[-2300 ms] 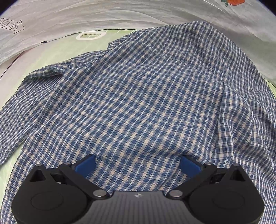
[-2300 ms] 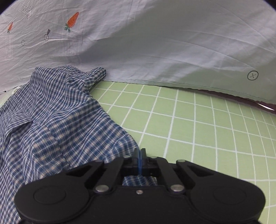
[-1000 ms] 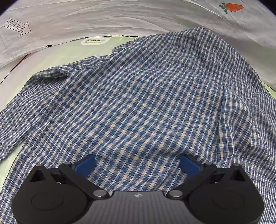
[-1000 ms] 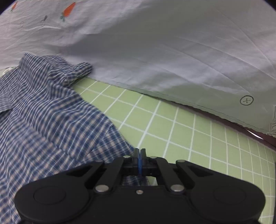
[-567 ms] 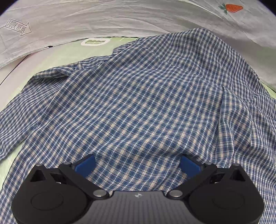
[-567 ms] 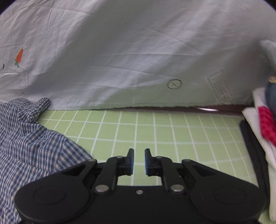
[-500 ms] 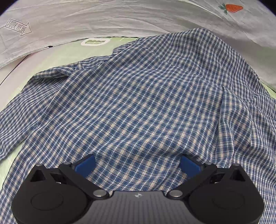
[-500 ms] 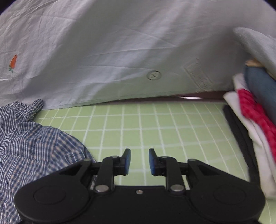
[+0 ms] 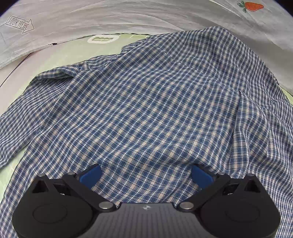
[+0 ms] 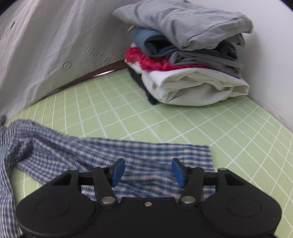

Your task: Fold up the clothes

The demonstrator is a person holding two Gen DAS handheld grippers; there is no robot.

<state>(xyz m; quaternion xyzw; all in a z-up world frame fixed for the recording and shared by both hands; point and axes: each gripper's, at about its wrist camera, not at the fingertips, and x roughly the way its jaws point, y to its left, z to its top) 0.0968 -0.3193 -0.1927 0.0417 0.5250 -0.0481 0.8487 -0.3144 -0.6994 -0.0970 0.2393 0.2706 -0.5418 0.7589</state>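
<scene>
Right gripper (image 10: 147,170): jaws opening, blue pads (image 10: 117,171) apart, nothing pinched; plaid sleeve (image 10: 128,157) flat on the green grid mat (image 10: 183,124) directly under and just ahead of the pads, cuff end toward the right pad. Beyond the sleeve, ahead and to the right: stack of folded clothes (image 10: 188,60) in the corner, grey piece on top, blue, red and white layers beneath, resting on the mat against a white wall (image 10: 271,55). Ahead to the left: hanging grey printed cloth (image 10: 45,55).

Left gripper (image 9: 146,175): spread wide, pads (image 9: 90,174) over the lower body of the plaid shirt (image 9: 146,100); contact with the fabric not clear, nothing gripped. Shirt back-up, filling nearly everything ahead of the fingers, one sleeve trailing off to the left, collar end far ahead near the grey cloth with its carrot print (image 9: 253,6).

Only in the right wrist view: the folded stack, the corner wall, the laid-out sleeve end. Only in the left wrist view: the whole shirt body, a white oval mark (image 9: 102,38) on the mat beyond it, the "look here" arrow print.

Against a second ago: right pads then pressed together on a fold of plaid, now parted and empty, with the view swung from the grey cloth toward the corner stack. Left wrist view unchanged, same spread, same shirt position.
</scene>
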